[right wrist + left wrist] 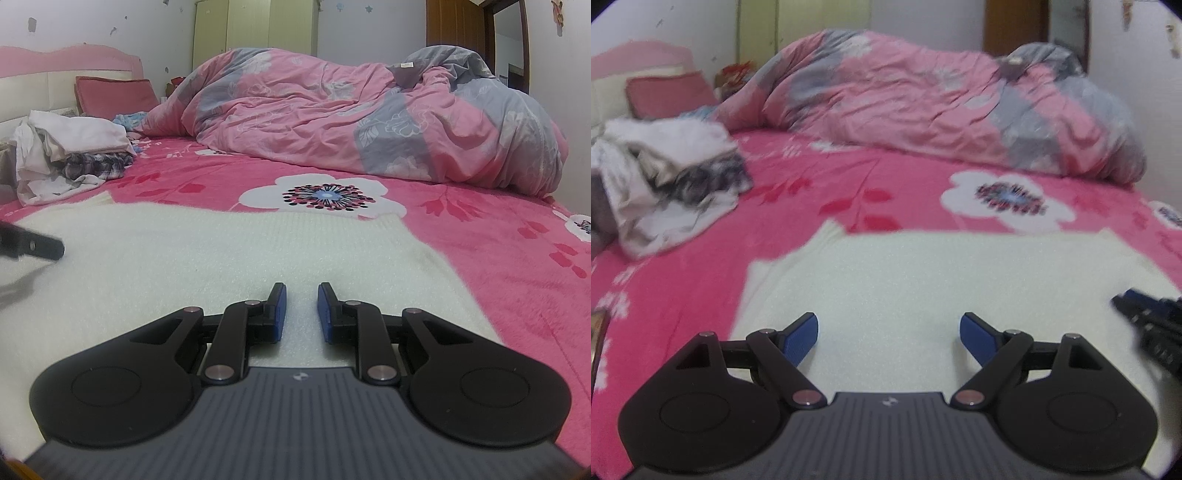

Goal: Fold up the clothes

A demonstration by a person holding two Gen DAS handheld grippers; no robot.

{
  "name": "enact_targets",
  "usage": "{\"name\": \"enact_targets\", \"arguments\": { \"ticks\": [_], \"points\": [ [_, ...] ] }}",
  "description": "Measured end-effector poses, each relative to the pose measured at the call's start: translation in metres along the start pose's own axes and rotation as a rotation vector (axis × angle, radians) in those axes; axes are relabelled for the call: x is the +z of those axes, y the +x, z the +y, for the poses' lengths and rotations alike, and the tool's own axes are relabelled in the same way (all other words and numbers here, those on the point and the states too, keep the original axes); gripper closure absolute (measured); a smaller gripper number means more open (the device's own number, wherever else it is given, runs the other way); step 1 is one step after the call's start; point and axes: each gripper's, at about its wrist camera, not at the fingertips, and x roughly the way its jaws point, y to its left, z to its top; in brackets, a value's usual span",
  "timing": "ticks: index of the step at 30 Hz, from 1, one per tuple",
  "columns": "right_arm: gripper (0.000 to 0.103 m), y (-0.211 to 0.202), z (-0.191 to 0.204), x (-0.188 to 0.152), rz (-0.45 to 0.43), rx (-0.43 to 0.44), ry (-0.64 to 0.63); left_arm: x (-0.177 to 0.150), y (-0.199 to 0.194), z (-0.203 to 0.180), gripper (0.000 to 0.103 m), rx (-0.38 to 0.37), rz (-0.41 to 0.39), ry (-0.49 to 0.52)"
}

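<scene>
Two grippers work over one white knitted garment (pixel 207 258) spread flat on a pink flowered bedsheet (pixel 517 266). In the left wrist view the left gripper (pixel 889 334) fills the lower middle of the frame, its two blue-padded fingers (pixel 801 338) spread wide apart with nothing between them; the garment (pixel 923 280) lies directly under and ahead of them, running from the bottom edge up to mid-frame. At the right edge of that view the dark tip of the right gripper (pixel 1145 321) shows, blurred, over the same cloth.

In the right wrist view the right gripper (pixel 300 312) sits at lower centre. Its two blue pads (pixel 280 314) stand close together with a narrow strip of white knit showing between them; whether they pinch the cloth or merely hover near it I cannot tell. The garment stretches ahead and to the left of them, its far ribbed edge ending at mid-frame. One finger of the left gripper (pixel 37 245) pokes in at the left edge.

One heap of loose clothes (pixel 70 158), white pieces and one plaid, lies at the left of the frame. One rumpled pink-and-grey duvet (pixel 351 122) fills the upper middle. One pink pillow (pixel 114 96) leans against one pink-and-cream headboard (pixel 66 70) at the upper left.
</scene>
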Motion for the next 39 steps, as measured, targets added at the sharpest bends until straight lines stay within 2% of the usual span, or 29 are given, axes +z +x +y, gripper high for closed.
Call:
{"name": "enact_targets", "arguments": {
  "ticks": [5,8,13,17,20,21,23,24,29,34,38,39],
  "points": [
    [0.085,0.000,0.001,0.000,0.000,-0.004,-0.004,0.012,0.013,0.000,0.018,-0.034,-0.029,0.022],
    [0.085,0.000,0.002,0.000,0.001,-0.005,-0.006,0.012,0.030,0.018,0.019,0.010,0.007,-0.008],
    [0.085,0.000,0.003,-0.001,0.000,-0.007,-0.009,0.008,0.030,0.046,0.024,-0.035,-0.009,-0.088],
    [0.085,0.000,0.004,-0.001,0.001,-0.007,-0.008,0.002,0.031,0.043,0.024,-0.018,-0.027,-0.067],
    [0.084,-0.002,0.000,0.008,0.030,0.024,0.037,-0.001,0.031,0.037,0.023,0.001,-0.034,-0.034],
    [0.080,-0.002,-0.004,0.013,0.042,0.038,0.058,-0.001,0.031,0.037,0.023,0.000,-0.034,-0.033],
    [0.066,-0.003,-0.011,0.026,0.036,0.056,0.089,-0.001,0.032,0.038,0.022,-0.006,-0.031,-0.037],
    [0.059,-0.003,-0.012,0.030,0.024,0.049,0.085,-0.001,0.032,0.039,0.022,-0.007,-0.030,-0.038],
    [0.058,0.012,-0.032,0.031,0.088,-0.014,0.093,0.000,0.033,0.040,0.022,-0.014,-0.033,-0.041],
    [0.057,-0.012,-0.060,0.025,0.070,-0.126,0.181,-0.002,0.034,0.041,0.021,-0.018,-0.037,-0.043],
    [0.056,-0.034,-0.063,0.027,0.068,-0.201,0.232,-0.003,0.034,0.040,0.021,-0.016,-0.041,-0.041],
    [0.054,-0.040,-0.059,0.028,0.057,-0.193,0.240,-0.003,0.034,0.039,0.021,-0.015,-0.041,-0.041]
  ]
}}
